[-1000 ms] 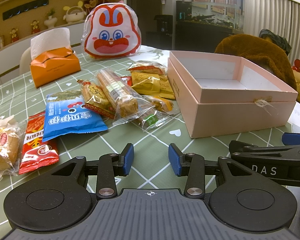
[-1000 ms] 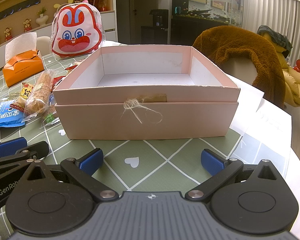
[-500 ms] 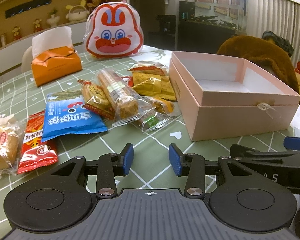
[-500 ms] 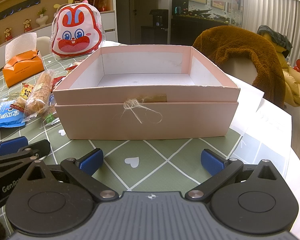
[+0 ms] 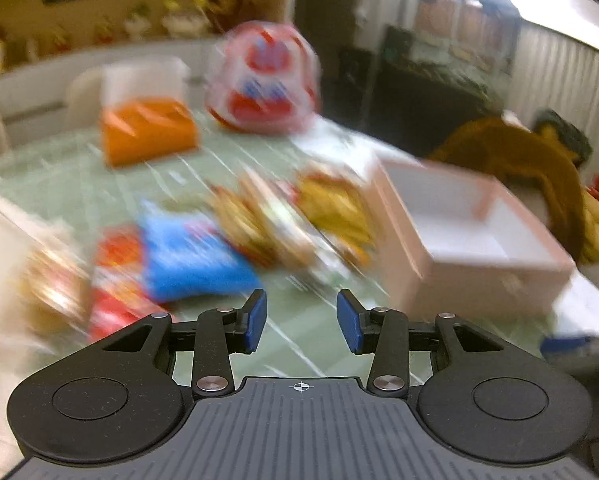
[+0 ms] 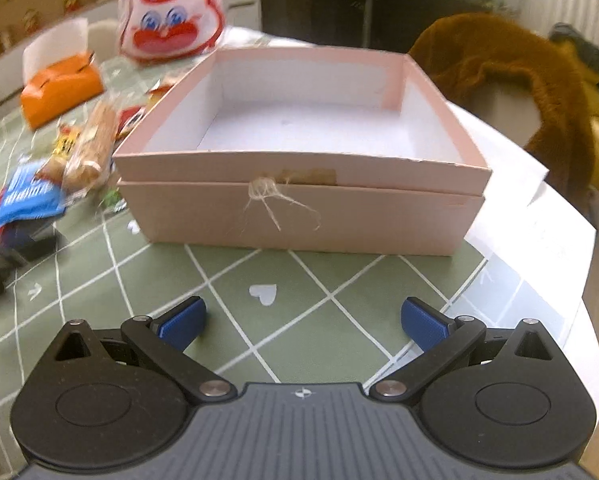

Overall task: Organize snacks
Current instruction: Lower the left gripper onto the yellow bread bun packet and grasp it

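Both grippers hang over the green checked tablecloth (image 6: 299,292) with nothing between their fingers: the left gripper (image 5: 301,320) has its blue pads parted by a moderate gap, and the right gripper (image 6: 302,322) is spread much wider. Straight ahead of the right gripper sits the pink box (image 6: 299,216), open-topped with a bare white interior, a frayed twine knot (image 6: 265,192) and a strip of brown tape on its near wall. In the left wrist view, which is heavily blurred, the same box lies to the right, and the snack packets spread out to its left: a blue packet (image 5: 191,260), a red packet (image 5: 115,296) beside it, and clear-wrapped biscuit packs (image 5: 255,228) and yellow packs (image 5: 335,208) closer to the box. Farther back stand an orange tissue box (image 5: 147,128) and a rabbit-faced bag (image 6: 171,16). A brown fuzzy garment (image 6: 499,64) drapes behind the box.
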A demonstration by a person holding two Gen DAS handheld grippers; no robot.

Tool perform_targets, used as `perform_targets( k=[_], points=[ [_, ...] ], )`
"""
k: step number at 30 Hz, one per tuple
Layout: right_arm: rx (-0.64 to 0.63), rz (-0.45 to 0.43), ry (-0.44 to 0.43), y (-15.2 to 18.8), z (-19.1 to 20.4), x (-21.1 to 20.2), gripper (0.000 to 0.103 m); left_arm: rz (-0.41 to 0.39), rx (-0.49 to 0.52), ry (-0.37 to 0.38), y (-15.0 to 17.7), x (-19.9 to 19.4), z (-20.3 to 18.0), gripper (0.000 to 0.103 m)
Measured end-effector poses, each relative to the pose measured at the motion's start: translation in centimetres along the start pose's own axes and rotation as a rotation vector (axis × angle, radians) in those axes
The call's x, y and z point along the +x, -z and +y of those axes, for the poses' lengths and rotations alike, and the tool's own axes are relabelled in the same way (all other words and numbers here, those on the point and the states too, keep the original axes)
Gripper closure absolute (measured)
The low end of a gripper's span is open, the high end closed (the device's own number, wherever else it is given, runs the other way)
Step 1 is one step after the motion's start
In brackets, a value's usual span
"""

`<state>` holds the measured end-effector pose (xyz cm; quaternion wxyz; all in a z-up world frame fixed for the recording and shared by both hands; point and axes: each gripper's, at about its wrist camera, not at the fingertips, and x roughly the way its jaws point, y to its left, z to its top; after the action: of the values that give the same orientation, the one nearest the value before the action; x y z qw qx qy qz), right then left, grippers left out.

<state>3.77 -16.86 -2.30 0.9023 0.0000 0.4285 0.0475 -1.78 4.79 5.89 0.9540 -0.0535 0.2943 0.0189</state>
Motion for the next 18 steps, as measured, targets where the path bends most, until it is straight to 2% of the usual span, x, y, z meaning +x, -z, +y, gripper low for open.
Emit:
perform_targets(
  k=[2,4,6,8,11,13,14,18],
  points=[
    [-0.021,0.018,-0.011,0.2,-0.2,-0.2,0.000,-0.056,-0.020,-0.093,-1.8,-1.5,2.3,0.058],
    [-0.051,0.055,-0.028,-0.3,-0.1,0.0,0.001,-0.076,-0.044,-0.224,-3.3,-1.9,5.0,0.058],
    [-0.088,0.087,-0.048,-1.0,0.6,-0.2,0.015,-0.035,-0.093,-0.336,-4.0,-1.2,8.0,0.058],
    [-0.127,0.043,-0.063,-1.7,1.8,-1.4,0.017,0.044,-0.167,-0.395,-3.9,-0.1,11.0,0.060],
    [-0.155,-0.047,-0.150,-2.5,3.5,-3.7,0.017,0.126,-0.223,-0.409,-2.9,1.4,13.3,0.060],
    [-0.156,-0.076,-0.203,-2.8,4.3,-4.6,0.017,0.167,-0.267,-0.360,-2.3,2.3,14.4,0.060],
    [-0.157,-0.091,-0.214,-2.8,4.6,-4.9,0.017,0.147,-0.282,-0.332,-2.1,2.3,14.6,0.058],
    [-0.172,-0.124,-0.194,-2.7,5.4,-5.1,0.017,0.171,-0.288,-0.300,-1.8,3.1,14.4,0.051]
  ],
)
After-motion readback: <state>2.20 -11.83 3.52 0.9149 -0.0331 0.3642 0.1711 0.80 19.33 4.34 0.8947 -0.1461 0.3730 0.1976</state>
